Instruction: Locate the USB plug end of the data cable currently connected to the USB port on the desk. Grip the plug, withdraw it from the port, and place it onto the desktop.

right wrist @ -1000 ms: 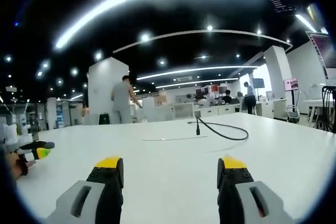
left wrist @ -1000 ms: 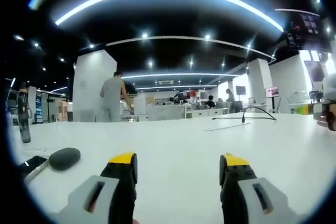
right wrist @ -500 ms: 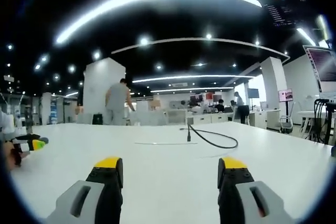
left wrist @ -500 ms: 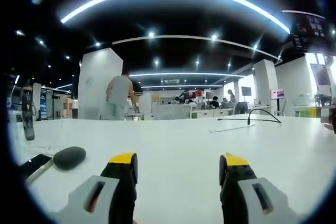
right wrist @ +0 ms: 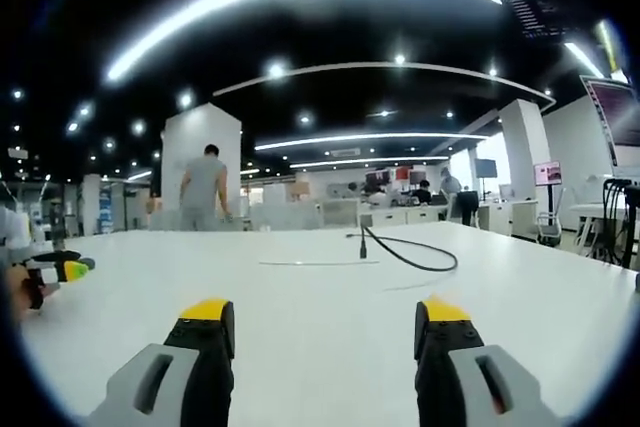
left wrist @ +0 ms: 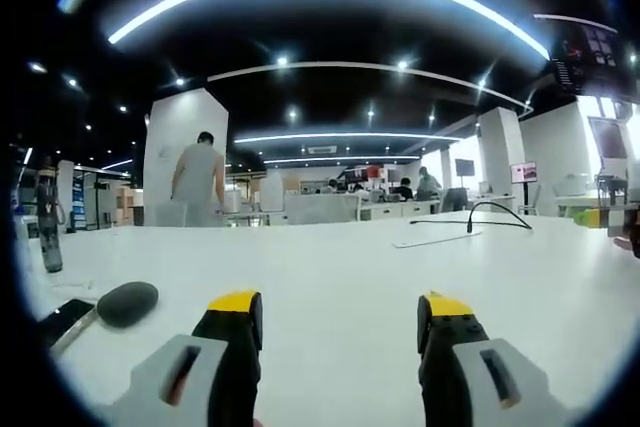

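Note:
A black data cable (right wrist: 410, 255) loops over the white desk (right wrist: 300, 317), its plug (right wrist: 362, 243) standing upright in the desk far ahead of my right gripper (right wrist: 320, 332), which is open and holds nothing. In the left gripper view the same cable (left wrist: 495, 212) and its plug (left wrist: 469, 227) lie far off to the right, beyond my open left gripper (left wrist: 338, 322). The other gripper (right wrist: 55, 272) shows at the left edge of the right gripper view, and the other gripper (left wrist: 618, 217) at the right edge of the left gripper view.
A dark oval object (left wrist: 127, 303) and a phone (left wrist: 62, 319) lie left of the left gripper. A dark bottle (left wrist: 48, 219) stands at the far left. A flat strip (left wrist: 435, 240) lies near the plug. A person (right wrist: 204, 189) stands beyond the desk among office furniture.
Both views have shifted slightly with the hands. The person in the background has stepped left. Both grippers stay open, and the cable has not moved.

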A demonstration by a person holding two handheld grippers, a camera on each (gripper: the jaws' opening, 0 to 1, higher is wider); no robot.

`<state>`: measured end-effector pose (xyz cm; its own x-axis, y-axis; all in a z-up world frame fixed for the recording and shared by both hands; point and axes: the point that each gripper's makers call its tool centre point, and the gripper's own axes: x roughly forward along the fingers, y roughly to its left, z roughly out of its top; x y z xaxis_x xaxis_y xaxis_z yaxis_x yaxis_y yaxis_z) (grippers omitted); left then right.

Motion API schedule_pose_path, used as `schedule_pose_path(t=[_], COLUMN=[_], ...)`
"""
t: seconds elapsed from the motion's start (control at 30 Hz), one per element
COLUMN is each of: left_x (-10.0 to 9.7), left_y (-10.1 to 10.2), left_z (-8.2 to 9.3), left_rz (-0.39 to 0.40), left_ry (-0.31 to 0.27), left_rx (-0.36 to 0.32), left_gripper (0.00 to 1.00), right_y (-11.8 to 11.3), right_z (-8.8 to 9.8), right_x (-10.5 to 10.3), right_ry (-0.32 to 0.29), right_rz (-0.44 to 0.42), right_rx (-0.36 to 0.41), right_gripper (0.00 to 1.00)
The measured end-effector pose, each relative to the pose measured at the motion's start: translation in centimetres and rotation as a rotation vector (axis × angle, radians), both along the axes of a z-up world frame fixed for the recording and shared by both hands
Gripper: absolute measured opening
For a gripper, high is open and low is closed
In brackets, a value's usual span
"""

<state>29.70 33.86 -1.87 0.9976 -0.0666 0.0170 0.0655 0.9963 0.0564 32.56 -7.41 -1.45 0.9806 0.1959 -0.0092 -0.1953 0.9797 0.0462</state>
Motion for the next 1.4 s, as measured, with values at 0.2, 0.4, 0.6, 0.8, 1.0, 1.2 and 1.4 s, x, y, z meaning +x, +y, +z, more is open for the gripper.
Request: schedule_pose_path(t=[0.2,0.4,0.6,0.8,1.0,1.2,1.4], left_x=[0.0,0.0,0.1,0.7,2.4,3.2,3.6], left_y=[-0.3,-0.6,-0.6,-0.9,-1.9,-2.4,-2.9], left_z=[0.1,-0.1,0.2,0.8,1.4,1.4,2.0], left_rz=[-0.011,-0.024,-0.033,-0.033,-0.042,-0.055,-0.080], left_ry=[-0.001,0.009,0.010,0.001,0.002,0.010,0.001], left_rx=[0.009,0.019,0.019,0.022,0.025,0.020,0.005], left_gripper=[0.63,0.63,0.62,0.62,0.62,0.62,0.60], right_y=[0.0,-0.1,-0.1,-1.4,-1.7,-1.8,-1.9], right_z=[0.3,0.5,0.5,0.5,0.7,1.3,1.8], right_x=[-0.2,-0.3,-0.3,1.8,2.8,3.4,3.6], right_ry=[-0.011,-0.015,-0.013,-0.002,0.000,-0.007,-0.018], right_rz=[0.002,0.000,0.002,0.010,0.020,0.031,0.027], right_rx=[0.002,0.000,0.000,-0.013,-0.026,-0.031,-0.028], right_gripper=[0.73,0.73,0.73,0.73,0.73,0.73,0.73])
